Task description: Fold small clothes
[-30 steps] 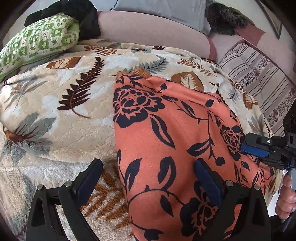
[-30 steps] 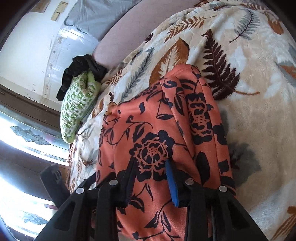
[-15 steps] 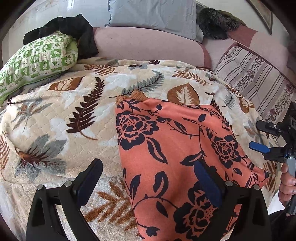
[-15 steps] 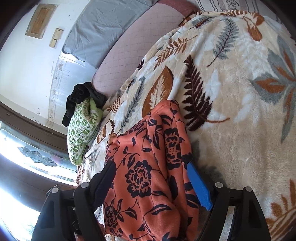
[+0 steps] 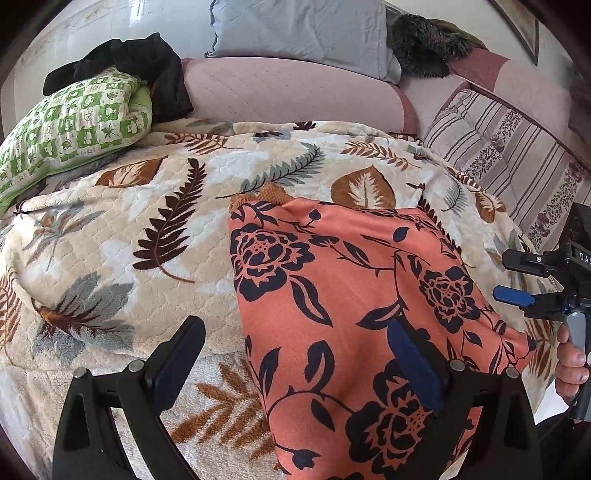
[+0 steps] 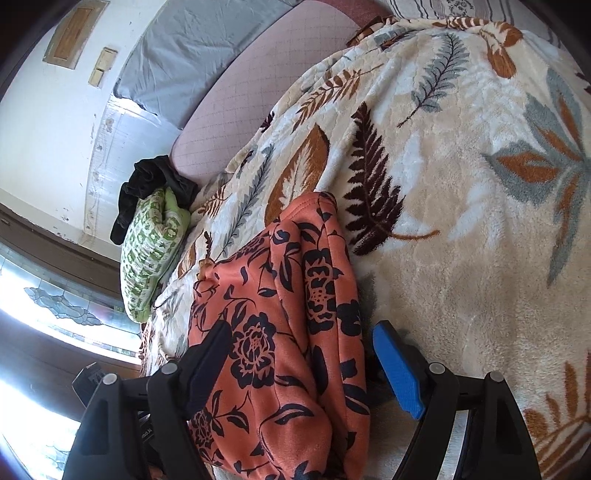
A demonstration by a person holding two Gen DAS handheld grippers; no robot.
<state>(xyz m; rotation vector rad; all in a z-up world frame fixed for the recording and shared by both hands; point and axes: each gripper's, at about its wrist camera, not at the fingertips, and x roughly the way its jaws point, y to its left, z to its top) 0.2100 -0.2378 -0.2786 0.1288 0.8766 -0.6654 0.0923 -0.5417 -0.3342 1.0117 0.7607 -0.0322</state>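
An orange garment with dark flower print [image 5: 332, 302] lies folded on a cream leaf-patterned blanket [image 5: 147, 229]. My left gripper [image 5: 295, 354] is open; its left finger hangs over the blanket and its right finger [image 5: 413, 365] over the garment's near part. My right gripper [image 6: 303, 362] is open too, with the folded garment [image 6: 280, 332] between its spread jaws and neither pad pressing on it. In the left wrist view the right gripper [image 5: 500, 275] stands just off the garment's right edge, held by a hand [image 5: 570, 362].
A green patterned pillow [image 5: 70, 129] with a black garment [image 5: 147, 70] on it lies at the back left. Behind the blanket are a pink bolster [image 5: 288, 92], a grey pillow [image 5: 303, 33] and a striped cushion [image 5: 509, 155]. A bright window [image 6: 44, 314] is beside the bed.
My right gripper has opened, let go of the orange garment and drawn back off its right edge. The garment has settled on the blanket. The left gripper has stayed open.
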